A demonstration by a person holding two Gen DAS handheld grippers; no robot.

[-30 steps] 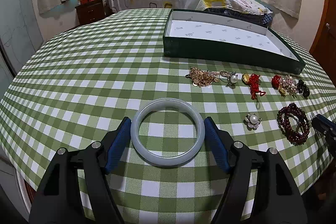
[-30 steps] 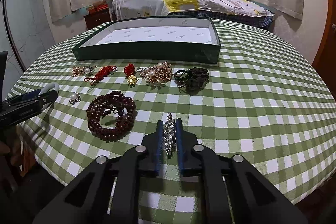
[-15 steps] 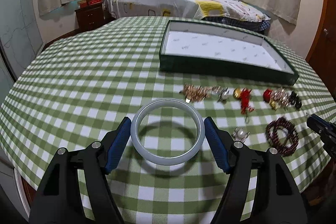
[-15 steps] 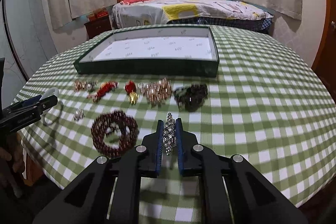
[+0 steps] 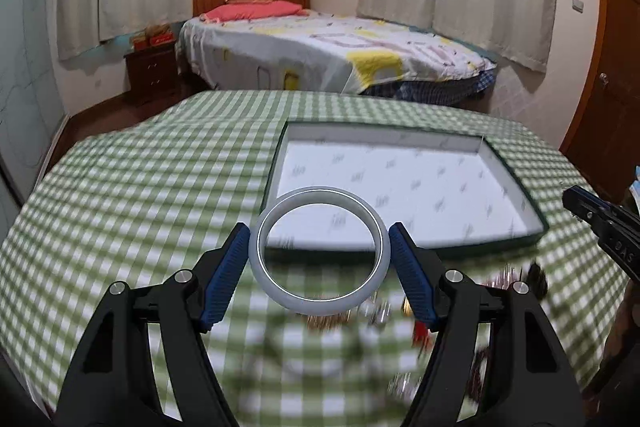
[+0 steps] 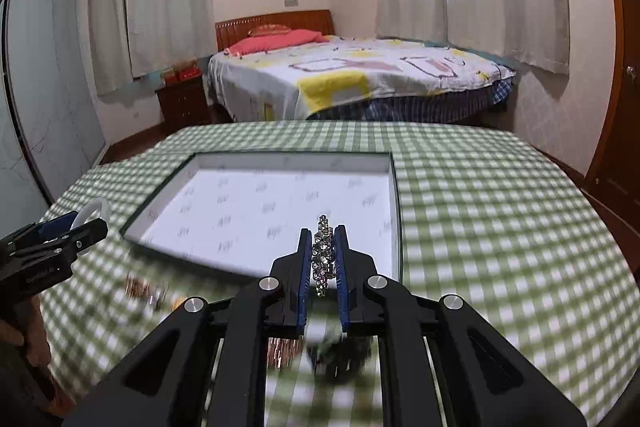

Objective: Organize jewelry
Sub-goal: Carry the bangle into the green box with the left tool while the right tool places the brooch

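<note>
My left gripper [image 5: 320, 239] is shut on a pale jade bangle [image 5: 264, 267], held in the air above the near edge of the green tray [image 5: 516, 183] with a white printed lining. My right gripper [image 6: 323, 239] is shut on a rhinestone brooch [image 6: 322, 255], held in the air over the tray's [image 6: 394, 195] near right corner. The left gripper also shows at the left of the right wrist view [image 6: 76, 231], and the right gripper at the right of the left wrist view [image 5: 576, 197]. Other jewelry pieces [image 5: 376, 311] lie blurred on the checked cloth below.
The round table has a green and white checked cloth [image 5: 140, 187]. Behind it stand a bed [image 6: 352, 75], a wooden nightstand [image 5: 150, 73] and curtained windows. A wooden door [image 6: 624, 107] is on the right.
Both grippers have risen from the cloth and moved forward towards the tray, carrying the bangle and the brooch. The loose jewelry has dropped to the bottom of both views.
</note>
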